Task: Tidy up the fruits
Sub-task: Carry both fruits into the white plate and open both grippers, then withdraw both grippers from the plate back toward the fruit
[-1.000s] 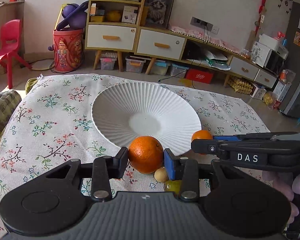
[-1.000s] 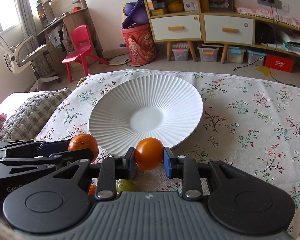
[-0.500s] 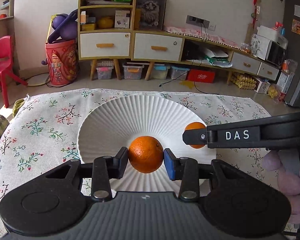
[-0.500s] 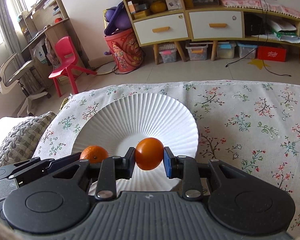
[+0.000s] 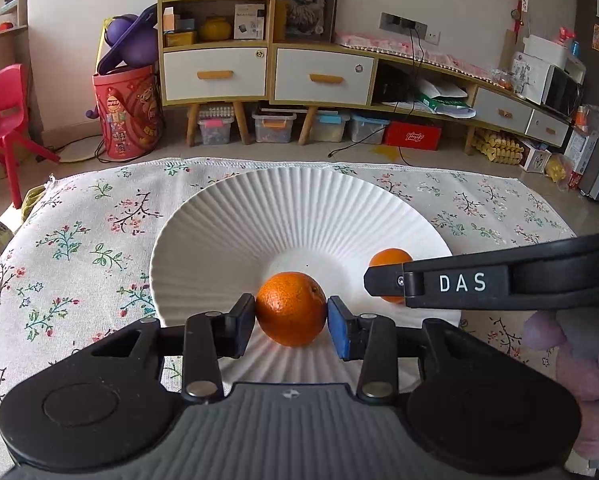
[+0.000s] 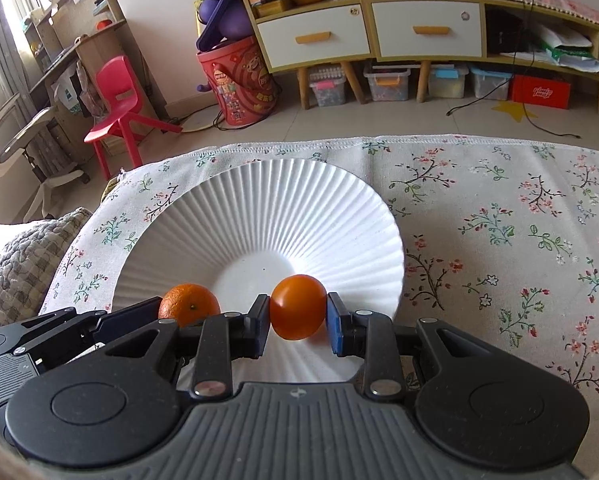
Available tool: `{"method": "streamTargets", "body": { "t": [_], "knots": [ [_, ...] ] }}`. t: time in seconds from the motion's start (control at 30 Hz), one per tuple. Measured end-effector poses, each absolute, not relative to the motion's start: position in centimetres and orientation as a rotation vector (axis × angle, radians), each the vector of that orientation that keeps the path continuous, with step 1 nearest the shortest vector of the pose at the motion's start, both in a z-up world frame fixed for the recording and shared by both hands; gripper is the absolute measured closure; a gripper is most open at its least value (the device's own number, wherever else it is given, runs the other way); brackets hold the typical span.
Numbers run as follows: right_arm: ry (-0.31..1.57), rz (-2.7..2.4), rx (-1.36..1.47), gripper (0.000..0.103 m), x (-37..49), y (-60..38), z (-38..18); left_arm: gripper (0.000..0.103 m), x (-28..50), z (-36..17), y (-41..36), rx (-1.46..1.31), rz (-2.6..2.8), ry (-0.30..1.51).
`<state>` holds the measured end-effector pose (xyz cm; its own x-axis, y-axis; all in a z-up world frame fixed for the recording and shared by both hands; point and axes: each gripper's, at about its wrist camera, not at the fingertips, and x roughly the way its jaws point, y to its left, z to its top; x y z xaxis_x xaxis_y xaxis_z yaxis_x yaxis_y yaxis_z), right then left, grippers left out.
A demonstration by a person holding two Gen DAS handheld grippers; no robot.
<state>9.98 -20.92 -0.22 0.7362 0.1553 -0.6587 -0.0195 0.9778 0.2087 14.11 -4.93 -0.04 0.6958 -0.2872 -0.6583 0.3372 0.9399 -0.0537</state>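
Two tools, two fruits, one plate.

Left tool (image 5: 290, 318): clamped on a rough-skinned orange (image 5: 290, 308), black pad on one flank, blue pad on the other; fruit held over the near slope of the plate, contact with the plate surface not discernible.

Right tool (image 6: 298, 316): clamped on a smaller, smooth orange tomato (image 6: 298, 306), likewise held between a black and a blue pad, over the near right part of the plate.

In the left wrist view, right tool seen side-on, lettered "DAS", entering from the right edge, with the tomato partly hidden behind its tip; purple-gloved fingers (image 5: 579, 376) below it at the right margin. In the right wrist view, left tool at lower left with the orange showing above it.

One white ribbed plate (image 5: 299, 208), wide rim and flat bare centre, resting on a floral tablecloth (image 5: 79, 248) covering the tabletop.

Background, counted: one red plastic chair (image 6: 119, 100), one red printed barrel (image 5: 127, 112) topped by a purple ball, one yellow-framed sideboard (image 5: 267, 68) with two white drawers facing, several clear storage boxes beneath, one red box on the floor.
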Motion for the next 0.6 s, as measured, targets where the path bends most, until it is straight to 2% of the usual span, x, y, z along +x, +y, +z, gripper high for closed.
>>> {"method": "streamTargets", "body": {
  "t": [0.23, 0.3, 0.33, 0.4, 0.53, 0.6],
  "knots": [
    [0.738, 0.099, 0.184, 0.073, 9.9, -20.8, 0.2, 0.077, 14.1, 0.3, -4.8, 0.055, -0.348, 0.72],
    [0.728, 0.103, 0.187, 0.072, 9.6, -20.8, 0.5, 0.075, 13.9, 0.7, -4.7, 0.048, -0.352, 0.714],
    [0.724, 0.102, 0.185, 0.071, 9.5, -20.9, 0.7, 0.071, 13.7, 0.9, -4.6, 0.043, -0.354, 0.708],
    [0.713, 0.107, 0.184, 0.064, 9.3, -21.0, 1.1, 0.065, 13.4, 1.3, -4.3, 0.033, -0.352, 0.697],
    [0.691, 0.11, 0.177, 0.056, 8.5, -21.1, 1.9, 0.058, 12.7, 2.0, -3.7, 0.013, -0.359, 0.691],
    [0.677, 0.109, 0.174, 0.048, 8.1, -21.3, 2.3, 0.056, 12.3, 2.3, -3.4, 0.008, -0.368, 0.691]
  ]
}}
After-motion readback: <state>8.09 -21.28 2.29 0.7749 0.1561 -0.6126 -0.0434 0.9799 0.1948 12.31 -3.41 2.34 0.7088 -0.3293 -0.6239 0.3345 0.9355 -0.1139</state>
